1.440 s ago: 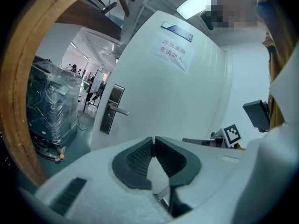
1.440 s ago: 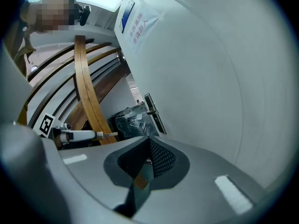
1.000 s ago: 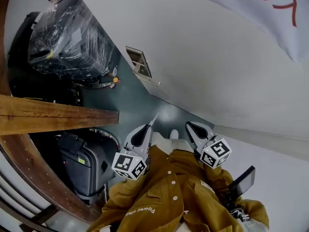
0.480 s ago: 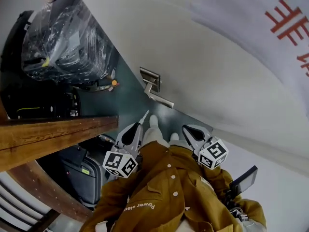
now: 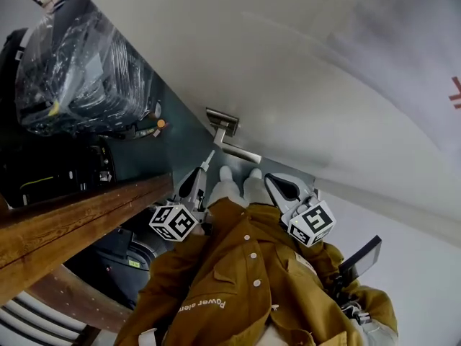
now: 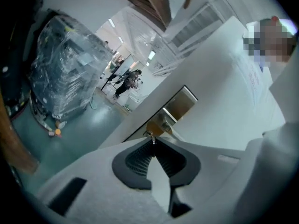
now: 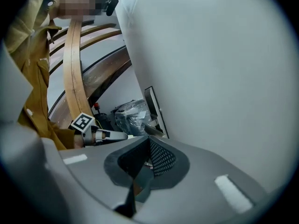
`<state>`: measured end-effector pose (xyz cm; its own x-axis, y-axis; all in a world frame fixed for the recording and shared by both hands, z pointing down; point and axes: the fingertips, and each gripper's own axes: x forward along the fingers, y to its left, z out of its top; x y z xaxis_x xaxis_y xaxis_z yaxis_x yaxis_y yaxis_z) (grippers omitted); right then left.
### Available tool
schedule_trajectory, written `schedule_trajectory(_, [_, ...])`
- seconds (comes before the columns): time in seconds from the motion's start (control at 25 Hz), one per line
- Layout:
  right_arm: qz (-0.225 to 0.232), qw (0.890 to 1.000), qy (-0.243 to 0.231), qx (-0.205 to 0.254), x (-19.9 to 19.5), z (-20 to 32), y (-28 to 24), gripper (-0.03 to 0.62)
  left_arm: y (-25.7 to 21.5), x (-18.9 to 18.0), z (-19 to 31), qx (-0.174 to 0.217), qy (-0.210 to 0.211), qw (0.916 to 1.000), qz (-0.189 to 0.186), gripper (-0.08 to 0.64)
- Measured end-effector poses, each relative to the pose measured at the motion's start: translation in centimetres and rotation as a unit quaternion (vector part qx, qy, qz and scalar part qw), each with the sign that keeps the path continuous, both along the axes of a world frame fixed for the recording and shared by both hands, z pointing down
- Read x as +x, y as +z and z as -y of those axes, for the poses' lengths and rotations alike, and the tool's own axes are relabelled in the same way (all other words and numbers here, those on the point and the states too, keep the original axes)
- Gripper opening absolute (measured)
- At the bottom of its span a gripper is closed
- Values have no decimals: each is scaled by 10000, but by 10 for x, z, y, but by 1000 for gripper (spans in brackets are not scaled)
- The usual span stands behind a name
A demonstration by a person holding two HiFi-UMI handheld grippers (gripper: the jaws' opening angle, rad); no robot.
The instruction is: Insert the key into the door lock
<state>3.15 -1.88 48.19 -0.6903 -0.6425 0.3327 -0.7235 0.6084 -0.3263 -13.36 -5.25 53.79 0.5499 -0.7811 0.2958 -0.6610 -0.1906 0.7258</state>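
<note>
left tongs (image 5: pixel 199 176) clenched on key (image 5: pixel 209 158) | key tip points toward door lock (image 5: pixel 222 122), near, not inserted | right tongs (image 5: pixel 276 186) clenched empty, beside door (image 5: pixel 310 85)

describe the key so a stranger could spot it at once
Find the white door with its metal lever handle. Close to it, the left gripper is shut on the key: a thin silvery sliver poking from the jaw tips, far slimmer than the lever.

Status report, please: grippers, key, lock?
Left gripper shut on key. Right gripper shut, empty. Key short of door lock, not inserted. Path clear.
</note>
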Motion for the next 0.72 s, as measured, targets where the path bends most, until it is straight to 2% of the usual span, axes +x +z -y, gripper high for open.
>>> schedule_trajectory(0.12, [39, 9999, -124, 100, -7, 6, -6, 6, 18, 7, 13, -337, -343, 9948, -900, 26])
schedule_trajectory(0.2, [-9, 9995, -227, 209, -11, 9, -10, 6, 29, 10, 19, -532, -484, 9895, -1251, 26])
schedule_trajectory(0.32, [-90, 9987, -323, 379, -12, 15, -14, 6, 39, 19, 31, -628, -595, 9838, -1567, 26])
schedule_trajectory(0.44, [-148, 9976, -377, 561, -13, 22, -20, 8, 39, 23, 36, -624, -624, 9817, -1690, 26])
schedule_trajectory(0.56, [-170, 9966, -455, 672, -17, 26, -23, 44, 37, 28, 40, -568, -692, 9746, -2053, 26])
schedule_trajectory(0.72, [-191, 9957, -542, 727, -22, 28, -27, 44, 37, 27, 43, -586, -788, 9722, -2127, 26])
